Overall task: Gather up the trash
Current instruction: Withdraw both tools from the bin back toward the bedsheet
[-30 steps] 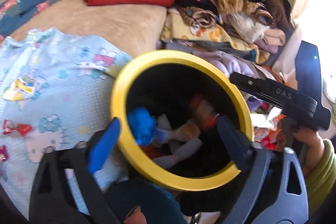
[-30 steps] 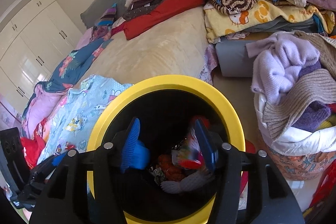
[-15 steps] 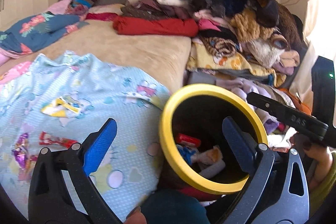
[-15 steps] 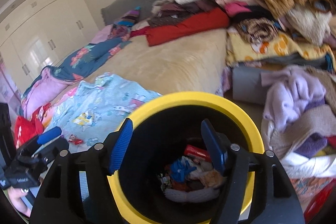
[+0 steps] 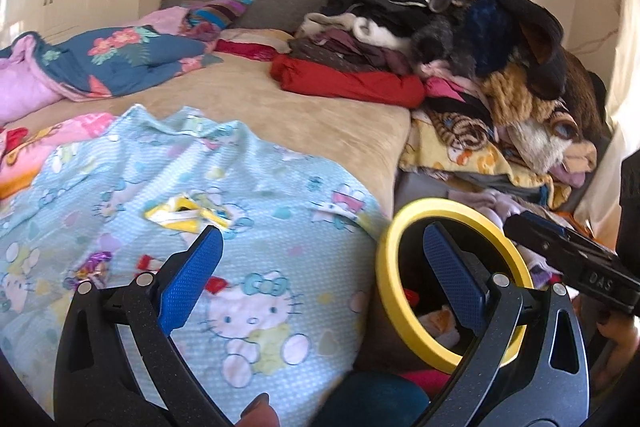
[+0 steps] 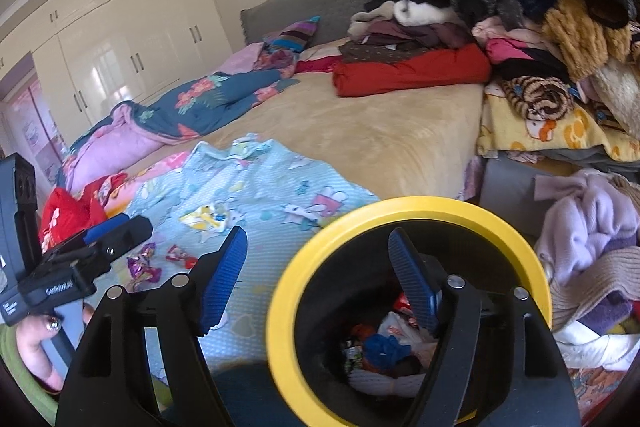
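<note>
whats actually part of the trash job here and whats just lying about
Job:
- bin with trash inside
- yellow wrapper
- purple wrapper
- red wrapper
- left gripper, open and empty
- right gripper, jaws just opened, empty

Lying about:
- clothes pile
- red cloth
- kitty blanket
- floral quilt

We see a bright, daylit room, the sun coming from the right, where the curtain (image 5: 628, 75) burns out to white. Glare sits on the wardrobe doors (image 6: 108, 67). Fisheye bending curves both views, black corners close them in, and the blanket (image 5: 240, 195) is softly blurred.
</note>
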